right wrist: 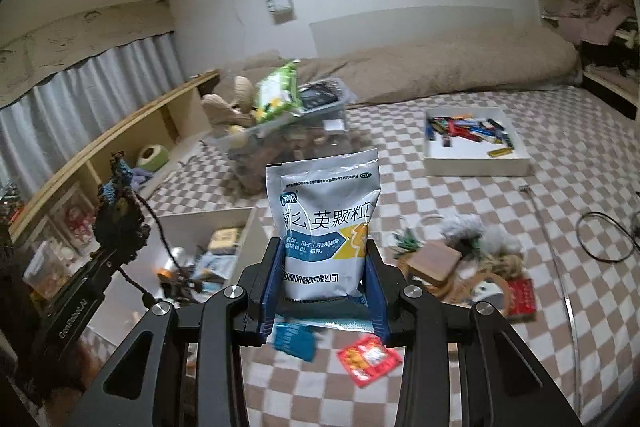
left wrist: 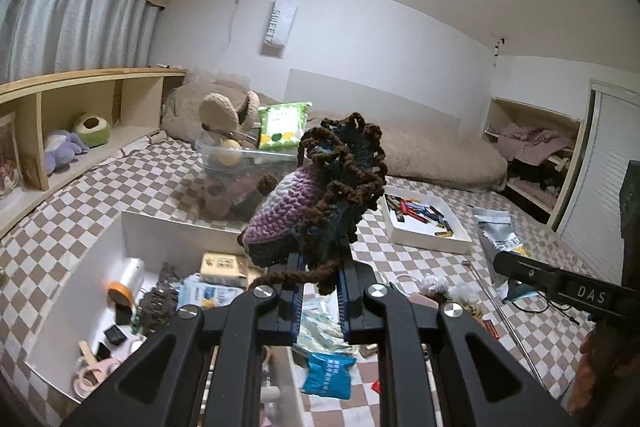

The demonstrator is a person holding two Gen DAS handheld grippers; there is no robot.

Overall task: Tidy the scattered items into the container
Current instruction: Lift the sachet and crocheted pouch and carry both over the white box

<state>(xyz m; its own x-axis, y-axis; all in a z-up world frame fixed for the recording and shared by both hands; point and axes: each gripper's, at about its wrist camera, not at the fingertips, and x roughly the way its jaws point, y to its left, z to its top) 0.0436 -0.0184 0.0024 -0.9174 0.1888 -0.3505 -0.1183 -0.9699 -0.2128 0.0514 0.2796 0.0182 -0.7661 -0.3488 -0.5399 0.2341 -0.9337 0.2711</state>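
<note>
My left gripper [left wrist: 318,277] is shut on a crocheted toy [left wrist: 320,183] of purple, teal and brown yarn, held up above the bed. In the right wrist view the same toy [right wrist: 118,215] shows at the left on that gripper. My right gripper [right wrist: 324,291] is shut on a silver and blue medicine pouch [right wrist: 324,223], which stands upright between the blue pads. The white open box [left wrist: 132,227] with tape, packets and small items lies below and left of the left gripper; the same box [right wrist: 244,227] shows left of the pouch.
On the checked bedspread lie a blue sachet [left wrist: 326,373], a red sachet [right wrist: 368,357], a wooden block [right wrist: 434,259], fluffy pompoms [right wrist: 464,231] and a cable [right wrist: 600,235]. A white tray of lighters [right wrist: 476,163] and a clear bin [right wrist: 280,143] of toys sit further back.
</note>
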